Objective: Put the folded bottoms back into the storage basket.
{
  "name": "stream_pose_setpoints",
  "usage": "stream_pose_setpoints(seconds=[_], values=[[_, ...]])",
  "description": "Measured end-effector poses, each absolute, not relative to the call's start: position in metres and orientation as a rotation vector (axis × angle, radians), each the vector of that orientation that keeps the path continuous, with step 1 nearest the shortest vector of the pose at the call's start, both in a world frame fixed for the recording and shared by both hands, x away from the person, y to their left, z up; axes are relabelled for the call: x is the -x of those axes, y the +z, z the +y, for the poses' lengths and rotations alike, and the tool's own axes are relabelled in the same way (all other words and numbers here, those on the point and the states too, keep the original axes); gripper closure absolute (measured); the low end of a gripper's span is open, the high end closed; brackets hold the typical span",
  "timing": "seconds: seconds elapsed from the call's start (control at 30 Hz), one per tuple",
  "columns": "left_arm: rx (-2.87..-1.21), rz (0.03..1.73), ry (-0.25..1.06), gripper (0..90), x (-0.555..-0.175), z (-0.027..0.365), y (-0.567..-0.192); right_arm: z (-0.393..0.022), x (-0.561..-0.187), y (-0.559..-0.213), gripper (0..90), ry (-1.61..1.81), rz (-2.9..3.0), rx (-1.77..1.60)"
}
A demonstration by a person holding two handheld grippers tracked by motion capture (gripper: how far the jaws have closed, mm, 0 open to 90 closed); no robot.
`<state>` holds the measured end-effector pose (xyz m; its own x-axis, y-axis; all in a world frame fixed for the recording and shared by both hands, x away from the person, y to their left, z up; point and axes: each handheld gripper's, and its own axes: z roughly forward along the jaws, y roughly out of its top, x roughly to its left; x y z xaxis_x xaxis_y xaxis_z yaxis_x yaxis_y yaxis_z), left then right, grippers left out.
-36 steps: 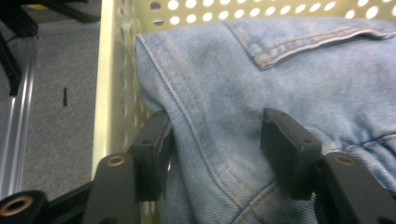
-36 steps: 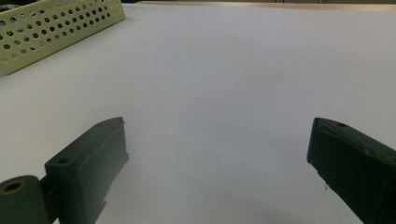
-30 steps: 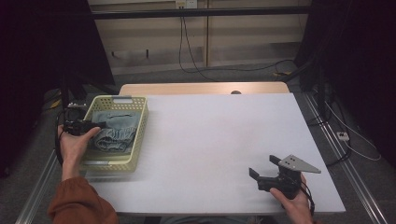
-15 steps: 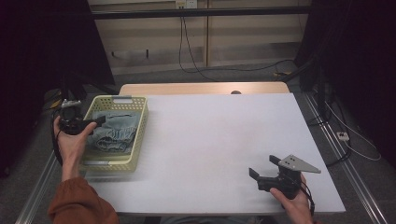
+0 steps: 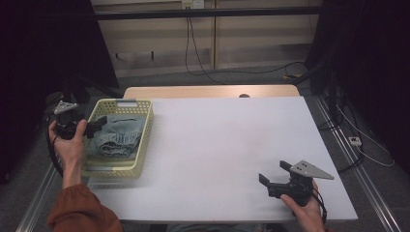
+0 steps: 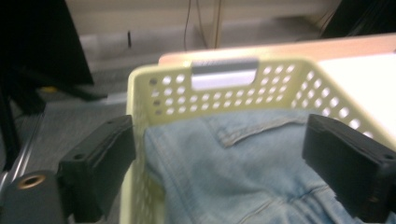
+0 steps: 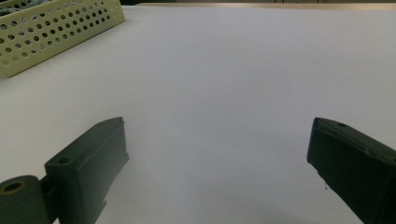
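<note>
A pale yellow perforated basket stands at the table's left edge with folded light-blue jeans inside. My left gripper hovers over the basket's left rim. Its jaws have just been opening wide and then closing slightly, and they stand open. In the left gripper view, one jaw hangs outside the basket wall and the other over the jeans; the left gripper presses on nothing. My right gripper rests low at the table's front right, open, with bare tabletop between its jaws in the right gripper view.
The white tabletop stretches between the basket and the right gripper. A wooden strip runs along the far edge. Cables lie on the floor beyond. The basket's corner appears at the upper left of the right gripper view.
My left gripper has lifted a little and drawn back left from the jeans toward the basket's rim, with its jaws now wider. The right gripper has stayed put.
</note>
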<state>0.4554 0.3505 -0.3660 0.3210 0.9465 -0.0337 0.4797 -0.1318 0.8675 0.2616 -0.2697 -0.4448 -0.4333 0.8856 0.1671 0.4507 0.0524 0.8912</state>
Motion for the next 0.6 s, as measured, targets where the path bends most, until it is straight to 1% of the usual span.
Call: stream_pose_setpoints(seconds=[0.17,0.3,0.43,0.5,0.6], values=[[-1.785,1.257,0.721,7.3,-0.454,0.345,-0.366,-0.271,-0.263,-0.445,5.1,1.358,1.906,-1.34],[-1.835,1.215,0.733,6.4,-0.455,0.34,-0.362,-0.271,-0.264,-0.446,5.1,1.361,1.908,-1.342],[-1.841,1.199,0.723,6.4,-0.454,0.338,-0.355,-0.271,-0.264,-0.446,5.1,1.36,1.907,-1.341],[-1.833,1.211,0.725,6.5,-0.452,0.337,-0.353,-0.271,-0.264,-0.446,5.1,1.356,1.906,-1.345],[-1.802,1.253,0.681,7.7,-0.447,0.337,-0.351,-0.272,-0.264,-0.446,5.1,1.357,1.904,-1.351]])
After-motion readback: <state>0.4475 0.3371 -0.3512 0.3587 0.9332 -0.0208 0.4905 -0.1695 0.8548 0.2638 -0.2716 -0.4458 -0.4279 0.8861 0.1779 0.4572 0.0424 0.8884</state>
